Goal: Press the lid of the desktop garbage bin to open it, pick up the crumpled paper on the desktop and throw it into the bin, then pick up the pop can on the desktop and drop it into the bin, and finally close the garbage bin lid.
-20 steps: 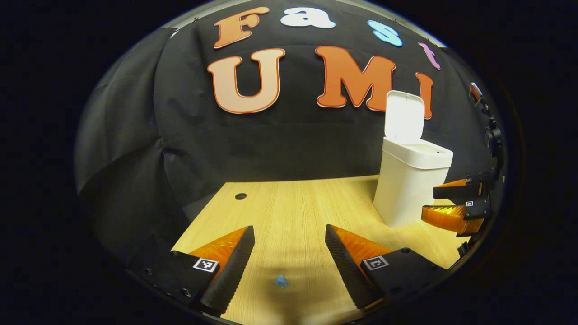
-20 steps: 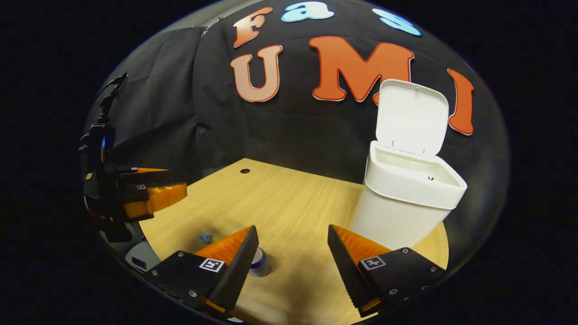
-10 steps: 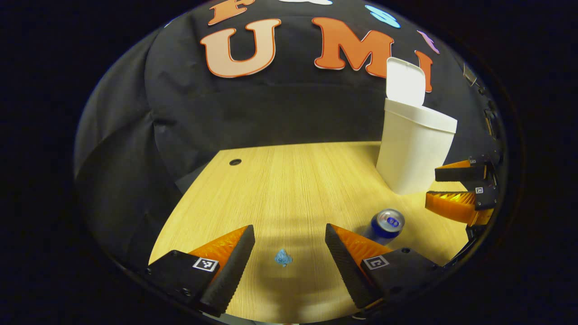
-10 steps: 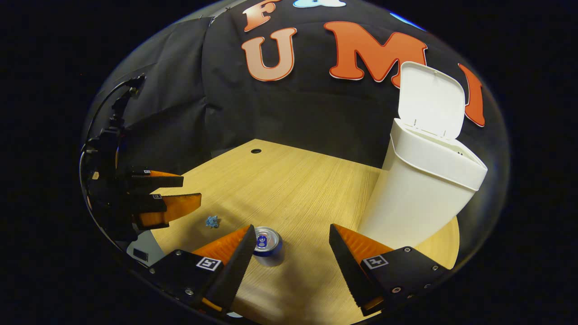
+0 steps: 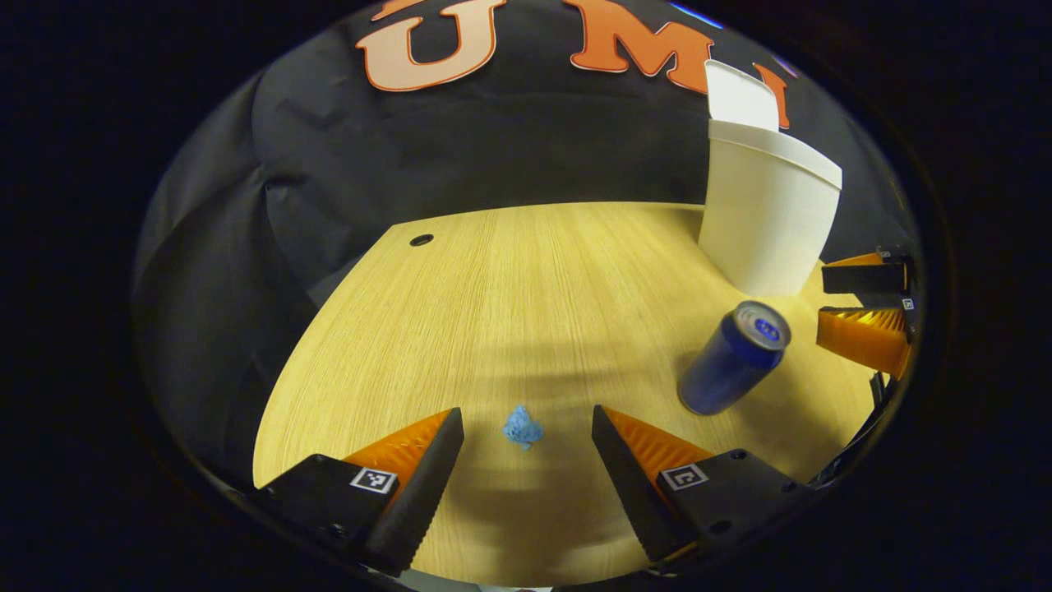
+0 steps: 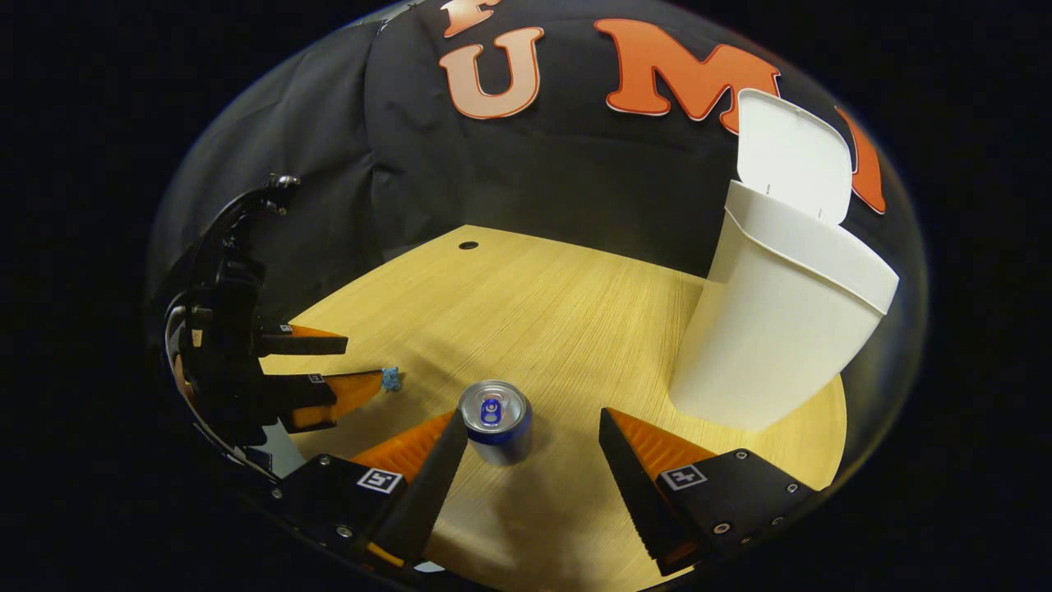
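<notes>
- The crumpled paper (image 5: 523, 427), a little blue wad, lies on the wooden desktop (image 5: 509, 304) at the bottom centre of the left gripper view, right in the gap between the left gripper (image 5: 526, 473) fingers, which are spread wide and not touching it.
- In the right gripper view the same wad sits at the left, just off the tip of that gripper (hard to say if they touch).
- The pop can (image 6: 496, 411) stands upright at bottom centre, close to one finger of the right gripper (image 6: 530, 477), whose fingers are wide apart too.
- The garbage bin (image 6: 781, 321) is at the right of the frame, with its lid (image 6: 793, 156) flipped up.
</notes>
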